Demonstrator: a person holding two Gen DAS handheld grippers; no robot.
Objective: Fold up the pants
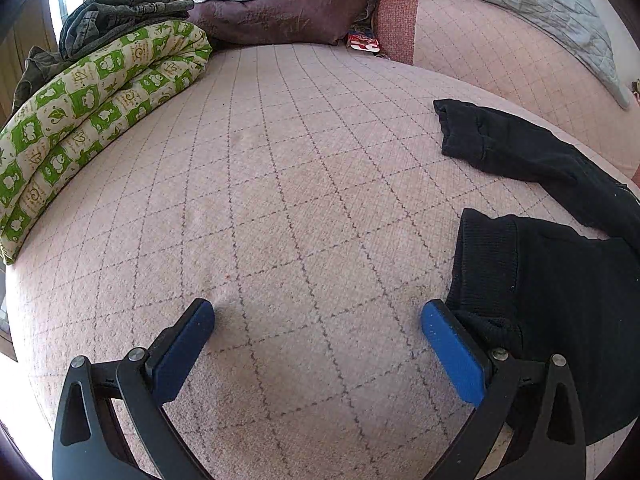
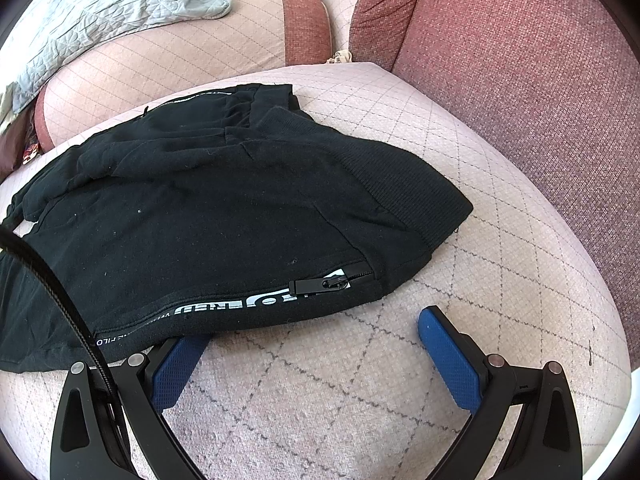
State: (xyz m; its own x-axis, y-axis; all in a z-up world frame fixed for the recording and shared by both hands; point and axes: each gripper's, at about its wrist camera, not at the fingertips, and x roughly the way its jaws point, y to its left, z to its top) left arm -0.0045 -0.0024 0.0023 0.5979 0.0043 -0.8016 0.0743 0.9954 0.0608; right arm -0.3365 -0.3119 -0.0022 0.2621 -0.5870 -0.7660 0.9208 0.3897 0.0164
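Note:
Black pants (image 2: 208, 216) lie bunched on the pink quilted sofa seat (image 2: 460, 184), with a white-lettered side stripe and a zip pocket (image 2: 328, 282) near the front edge. My right gripper (image 2: 312, 336) is open and empty, just in front of the pants; its left finger (image 2: 176, 364) touches the hem. In the left wrist view the pants (image 1: 560, 280) lie at the right, one leg cuff (image 1: 472, 132) stretched away. My left gripper (image 1: 318, 328) is open and empty over bare seat, its right finger (image 1: 452, 352) beside the near cuff.
A green-and-cream quilt (image 1: 92, 108) with dark folded clothes (image 1: 120, 20) on top lies at the left. A maroon cushion (image 1: 280, 16) and a grey blanket (image 1: 520, 4) sit at the back. The red sofa backrest (image 2: 520, 60) rises at the right.

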